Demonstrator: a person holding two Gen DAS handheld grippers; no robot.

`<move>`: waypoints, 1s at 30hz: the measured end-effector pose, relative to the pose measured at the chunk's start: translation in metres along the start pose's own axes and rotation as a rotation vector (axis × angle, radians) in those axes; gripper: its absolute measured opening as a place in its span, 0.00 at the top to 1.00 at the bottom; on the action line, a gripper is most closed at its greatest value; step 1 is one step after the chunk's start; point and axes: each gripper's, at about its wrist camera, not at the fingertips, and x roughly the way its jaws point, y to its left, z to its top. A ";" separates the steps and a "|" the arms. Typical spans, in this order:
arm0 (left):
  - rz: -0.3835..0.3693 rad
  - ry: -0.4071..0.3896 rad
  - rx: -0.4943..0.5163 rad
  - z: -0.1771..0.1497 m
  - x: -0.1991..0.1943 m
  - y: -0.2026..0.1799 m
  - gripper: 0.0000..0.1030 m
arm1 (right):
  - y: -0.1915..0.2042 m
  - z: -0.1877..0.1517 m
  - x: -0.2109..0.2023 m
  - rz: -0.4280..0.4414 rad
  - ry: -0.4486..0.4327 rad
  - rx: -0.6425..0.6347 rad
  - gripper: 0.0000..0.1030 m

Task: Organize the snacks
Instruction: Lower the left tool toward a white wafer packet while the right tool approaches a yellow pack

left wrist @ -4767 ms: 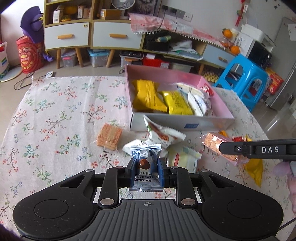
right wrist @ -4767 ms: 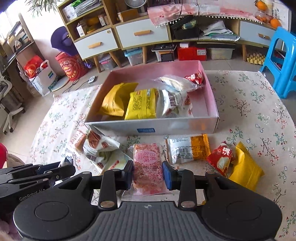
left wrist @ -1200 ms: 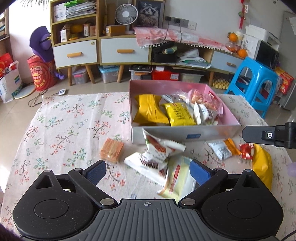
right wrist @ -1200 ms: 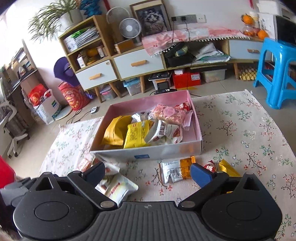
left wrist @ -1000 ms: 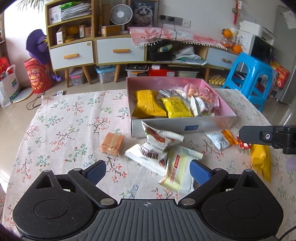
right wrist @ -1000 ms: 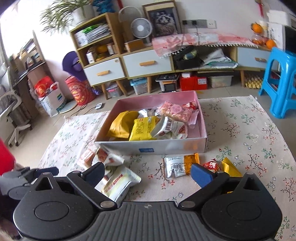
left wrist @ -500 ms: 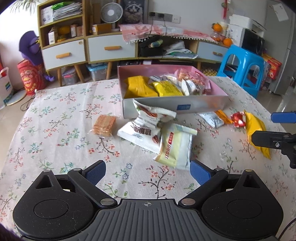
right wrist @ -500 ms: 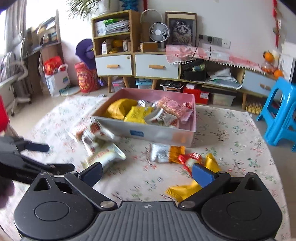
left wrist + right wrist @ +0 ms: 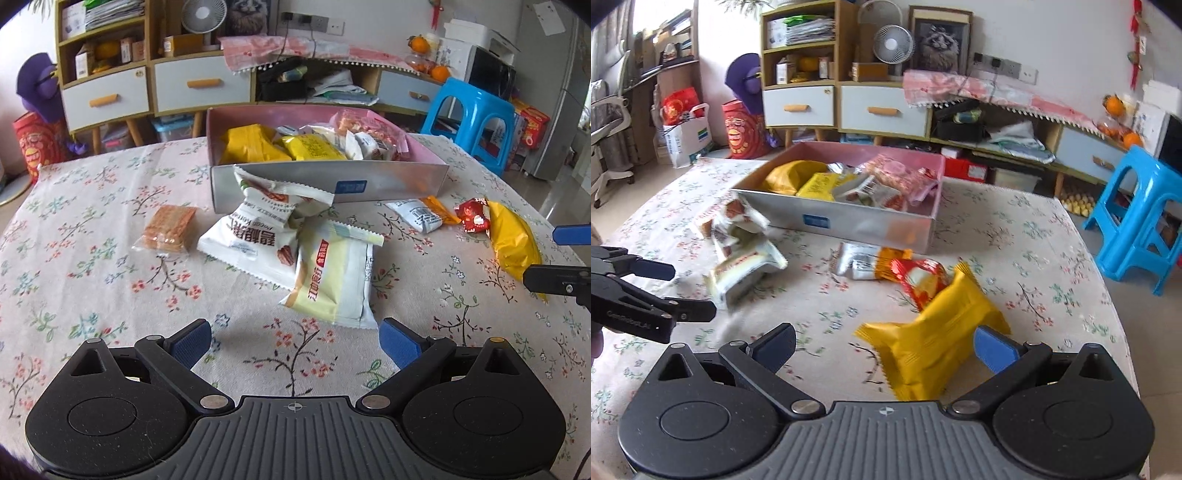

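Note:
A pink box (image 9: pixel 424 173) (image 9: pixel 849 221) on the floral tablecloth holds several snack packs. My left gripper (image 9: pixel 295 341) is open and empty, just short of a pale yellow pack (image 9: pixel 334 275) that leans on a white nut pack (image 9: pixel 251 240). An orange wafer pack (image 9: pixel 168 227) lies to their left. My right gripper (image 9: pixel 884 343) is open with a yellow pack (image 9: pixel 934 332) lying between its fingers. A red pack (image 9: pixel 919 278) and a silver-orange pack (image 9: pixel 864 262) lie beyond it.
The left gripper shows at the left edge of the right wrist view (image 9: pixel 646 295); the right gripper shows at the right edge of the left wrist view (image 9: pixel 565 262). A blue stool (image 9: pixel 1137 221) stands beside the table's right edge. Cabinets (image 9: pixel 846 103) line the far wall.
Both grippers let go of their packs in the box, opened and drew back. Over the last second they dropped toward the table; the right one closed in on the yellow pack.

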 end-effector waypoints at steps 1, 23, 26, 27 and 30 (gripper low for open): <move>-0.005 -0.001 0.001 0.001 0.002 0.000 0.04 | -0.003 0.000 0.002 0.000 0.006 0.020 0.09; -0.147 0.022 0.035 0.019 0.019 -0.036 0.20 | -0.057 0.003 0.033 -0.140 0.124 0.341 0.16; -0.132 0.020 0.036 0.021 0.022 -0.038 0.20 | -0.055 0.004 0.034 -0.143 0.126 0.316 0.19; -0.127 0.019 0.031 0.022 0.023 -0.038 0.20 | -0.055 0.005 0.035 -0.142 0.128 0.309 0.20; -0.115 0.017 0.014 0.026 0.026 -0.039 0.20 | -0.050 0.006 0.039 -0.132 0.138 0.278 0.26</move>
